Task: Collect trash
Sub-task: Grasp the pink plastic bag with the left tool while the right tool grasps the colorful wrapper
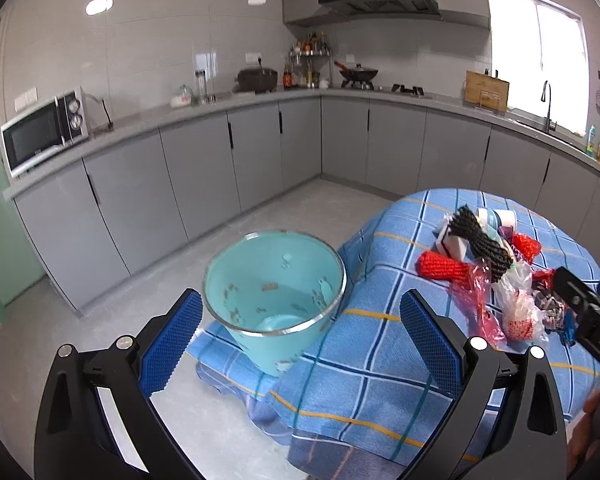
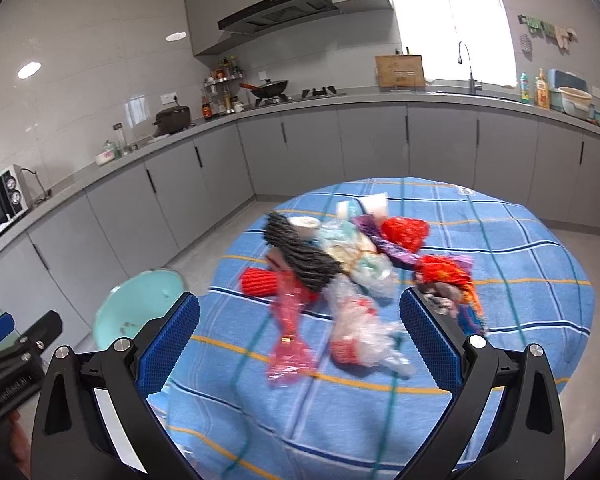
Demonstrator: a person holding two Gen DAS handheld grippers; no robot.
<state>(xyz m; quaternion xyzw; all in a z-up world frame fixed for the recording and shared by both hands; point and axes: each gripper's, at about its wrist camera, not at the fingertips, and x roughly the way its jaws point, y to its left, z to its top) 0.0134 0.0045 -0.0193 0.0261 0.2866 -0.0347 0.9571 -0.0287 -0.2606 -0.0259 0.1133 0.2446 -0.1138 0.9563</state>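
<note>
Crinkly plastic makes up most of what I have to clear: a heap of wrappers and bags sits on the round tabletop under its blue checked cloth, toward the far middle. Both of my grippers are released and empty, the left gripper spread wide in front of the pale turquoise bucket, the right gripper spread wide just short of the heap.

Nearest my right fingers lies a clear crumpled plastic bag with red print, and just left of it a translucent red plastic wrapper. Both look feather-light, limp and slick; I judge they will slide or spring out unless I pinch a bunched fold, not a flat edge. The red foam net sleeve further left seems soft but grippy, so squeezing it across its middle should hold. The black corrugated paper piece looks stiffer, best taken by an edge.

The bucket stands off the tabletop's left side, open mouth up, with only stains visible inside. Nothing here appears heavy or breakable, though loose bits may cling together and drag neighbours along.
</note>
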